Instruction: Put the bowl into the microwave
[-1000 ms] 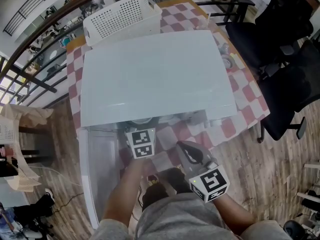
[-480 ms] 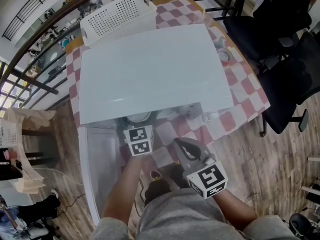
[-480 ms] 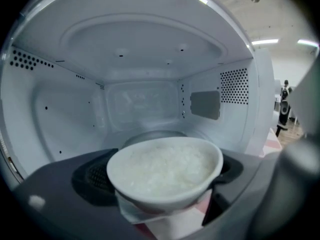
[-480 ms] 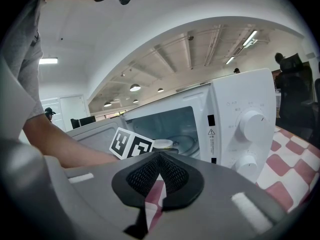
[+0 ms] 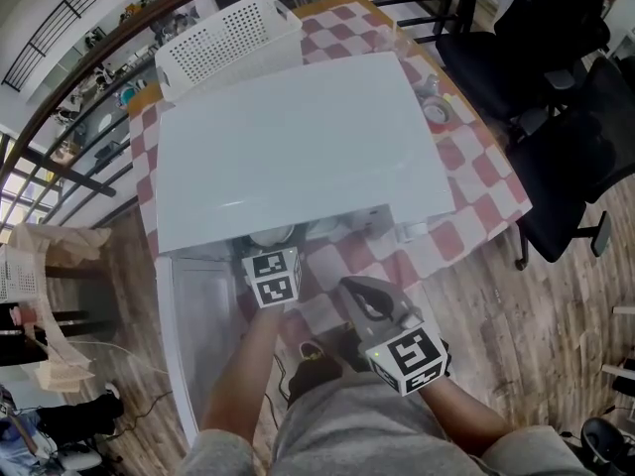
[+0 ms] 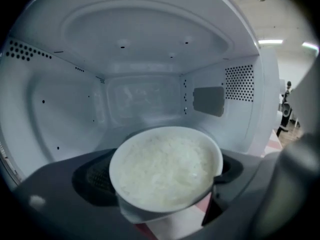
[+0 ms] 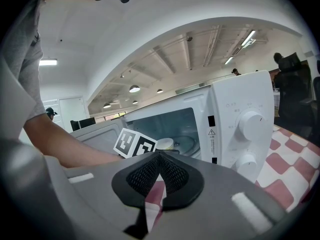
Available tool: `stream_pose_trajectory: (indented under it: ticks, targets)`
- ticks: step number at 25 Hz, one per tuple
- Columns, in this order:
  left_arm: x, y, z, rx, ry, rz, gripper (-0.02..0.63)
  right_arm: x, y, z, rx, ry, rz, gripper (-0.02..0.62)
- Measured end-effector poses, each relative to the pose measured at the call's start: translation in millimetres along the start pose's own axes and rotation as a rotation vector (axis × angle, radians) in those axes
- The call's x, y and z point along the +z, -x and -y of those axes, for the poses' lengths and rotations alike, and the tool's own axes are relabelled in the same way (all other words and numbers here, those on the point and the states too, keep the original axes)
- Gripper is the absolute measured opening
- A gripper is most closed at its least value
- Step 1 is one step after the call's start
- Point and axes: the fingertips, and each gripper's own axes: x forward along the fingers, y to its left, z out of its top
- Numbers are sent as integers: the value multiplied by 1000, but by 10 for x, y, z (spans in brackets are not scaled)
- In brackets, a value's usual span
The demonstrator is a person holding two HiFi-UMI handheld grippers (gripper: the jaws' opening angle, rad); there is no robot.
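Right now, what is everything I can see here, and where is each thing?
microwave: 1, white, on the table, door open
bowl: 1, white, full of rice, before the microwave's opening
basket: 1, white, behind the microwave
table: 1, red-and-white checked cloth
chairs: 2, black, at the right
left hand-held gripper: 1, grey, shut on the bowl
right hand-held gripper: 1, grey, shut, empty

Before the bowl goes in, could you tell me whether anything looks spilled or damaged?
Nothing stands out: the bowl is intact in the left gripper, its rice unspilled, and the microwave cavity looks clean.
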Motion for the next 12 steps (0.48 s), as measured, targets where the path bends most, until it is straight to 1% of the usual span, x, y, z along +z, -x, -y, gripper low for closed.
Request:
stream_pose_trajectory:
  ticks: [5,10,12]
  targets:
    - [29,-55,23,3,-20,-9,535,-21,42,-9,4,-11,-2,-3]
    - [39,0,46,-29,12,-11,541,45,40,13,-3,2,13,-3]
    - [57,63,52,-33,5,0,541,69,47,34,-6,9,19,-3]
